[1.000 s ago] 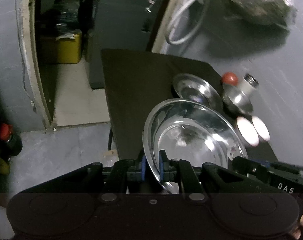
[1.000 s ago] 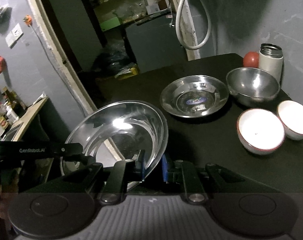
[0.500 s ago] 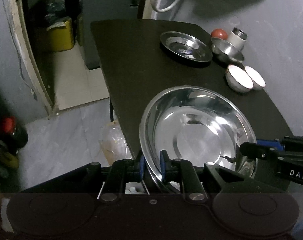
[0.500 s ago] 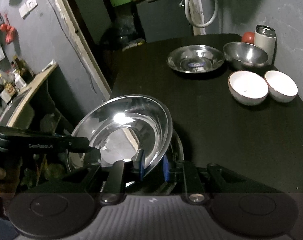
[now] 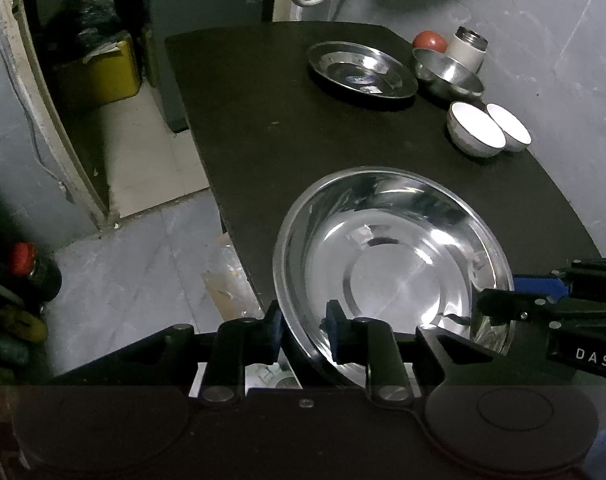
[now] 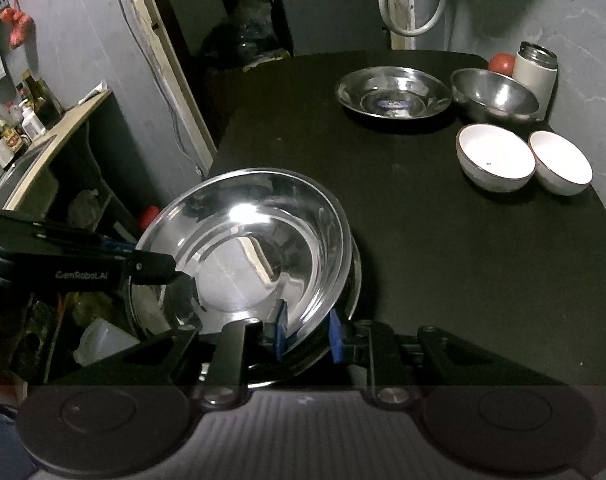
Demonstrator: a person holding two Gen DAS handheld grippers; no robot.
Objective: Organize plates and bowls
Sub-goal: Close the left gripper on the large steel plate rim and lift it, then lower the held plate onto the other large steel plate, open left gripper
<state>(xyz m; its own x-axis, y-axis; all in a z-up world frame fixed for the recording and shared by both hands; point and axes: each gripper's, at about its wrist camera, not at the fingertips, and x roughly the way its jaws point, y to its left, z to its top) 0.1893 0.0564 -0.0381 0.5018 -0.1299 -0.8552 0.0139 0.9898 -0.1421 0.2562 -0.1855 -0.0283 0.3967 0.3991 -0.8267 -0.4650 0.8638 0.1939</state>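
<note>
A large steel plate [image 5: 391, 264] [image 6: 243, 248] lies at the near left corner of the black table [image 5: 263, 120] [image 6: 423, 240]. In the right wrist view a second rim shows just under it. My left gripper [image 5: 305, 328] has the plate's left rim between its blue pads; its jaws are opening and gaps show beside the rim. My right gripper [image 6: 308, 332] straddles the opposite rim, its jaws opening too. At the far side stand a smaller steel plate [image 5: 363, 70] [image 6: 393, 92], a steel bowl [image 5: 447, 74] [image 6: 495, 96] and two white bowls [image 5: 475, 130] [image 6: 495, 158].
A white flask [image 6: 537, 72] and a red round thing [image 6: 502, 63] stand by the wall behind the steel bowl. The table's left edge drops to a tiled floor with a yellow bin [image 5: 99, 72] and bottles. A counter [image 6: 51, 136] stands further left.
Both grippers carried the large plate back and down from mid-air onto the table's near corner. Their pads now stand a little wider around its rim.
</note>
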